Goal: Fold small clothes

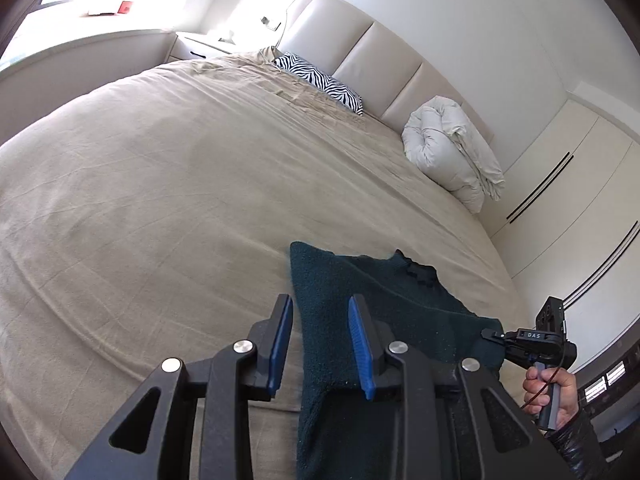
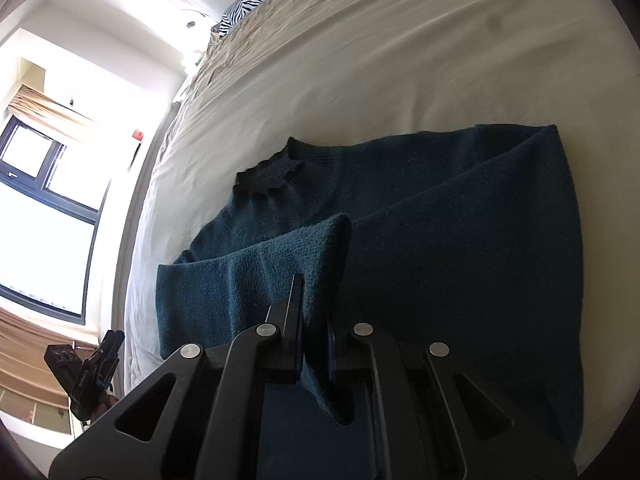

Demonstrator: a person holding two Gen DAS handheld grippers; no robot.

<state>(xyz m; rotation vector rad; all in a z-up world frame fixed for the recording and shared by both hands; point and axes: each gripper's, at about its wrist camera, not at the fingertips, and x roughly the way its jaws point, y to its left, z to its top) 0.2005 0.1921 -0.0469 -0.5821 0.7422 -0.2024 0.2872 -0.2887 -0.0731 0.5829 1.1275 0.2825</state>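
Observation:
A dark teal knit sweater [image 2: 440, 220] lies flat on the beige bed [image 2: 380, 60], collar [image 2: 266, 178] toward the far side. One sleeve [image 2: 248, 280] is folded over the body. My right gripper [image 2: 314, 308] is shut on that sleeve's fabric, holding it above the sweater. In the left wrist view the sweater [image 1: 384, 300] lies near the bed's front right. My left gripper [image 1: 320, 312] is open over its edge, one blue pad [image 1: 358, 344] above the fabric, holding nothing. The right gripper [image 1: 490, 336] shows there at the sweater's right side.
A zebra-print pillow [image 1: 320, 82] and a rolled white duvet [image 1: 448, 152] lie by the padded headboard [image 1: 376, 52]. A white wardrobe [image 1: 568, 184] stands right of the bed. A window [image 2: 44, 216] is on the bed's far side. The bed's edge runs close beside the sweater.

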